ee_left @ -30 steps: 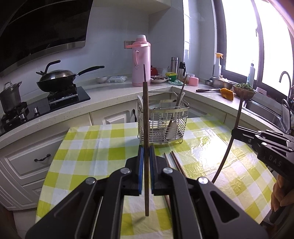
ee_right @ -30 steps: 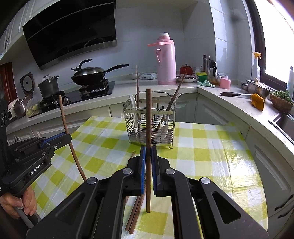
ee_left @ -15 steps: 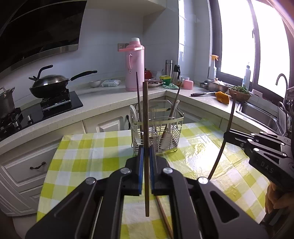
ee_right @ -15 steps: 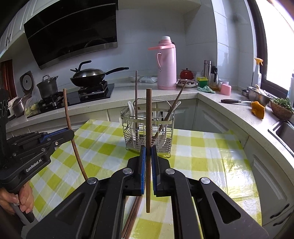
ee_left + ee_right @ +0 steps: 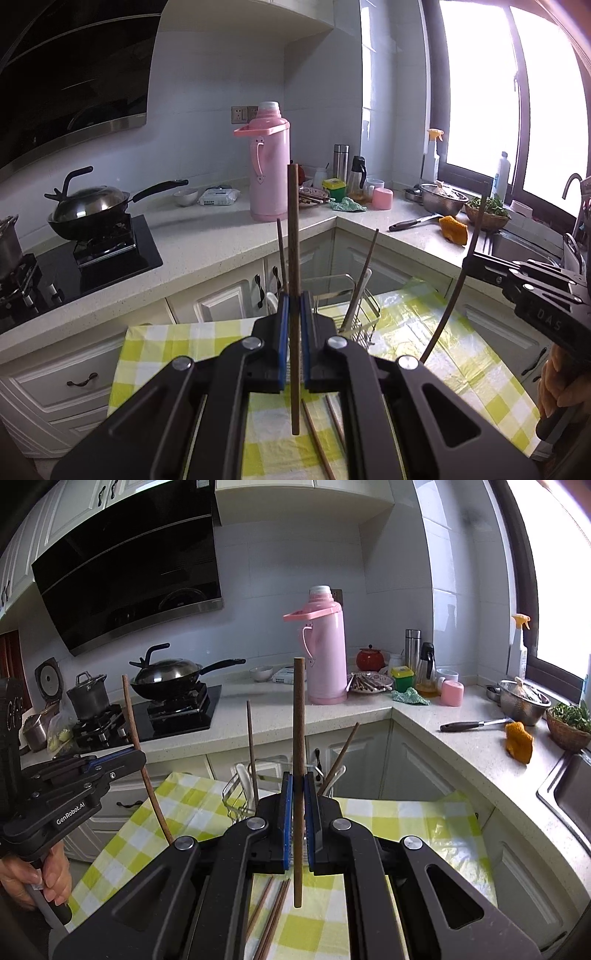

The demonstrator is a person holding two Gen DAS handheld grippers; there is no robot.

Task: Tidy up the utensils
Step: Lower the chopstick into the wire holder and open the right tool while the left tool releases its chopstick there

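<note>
Wire rack (image 5: 364, 306) mostly hidden behind grippers; contents perhaps spoons

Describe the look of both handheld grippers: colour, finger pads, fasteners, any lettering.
Both are matte black plastic. The left gripper and right gripper each have two angular linkage arms with triangular cut-outs, round silver pivot screws and blue pads lining the fingers. Seen side-on, the left one carries white "GenRobot.AI" lettering; the right shows embossed "DAS". No cables or sleeves visible.

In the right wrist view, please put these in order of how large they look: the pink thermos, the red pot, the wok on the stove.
1. wok with its handle, the widest
2. pink thermos, the tallest; close to the wok overall, so this order is unsure
3. red pot, plainly the smallest
</note>
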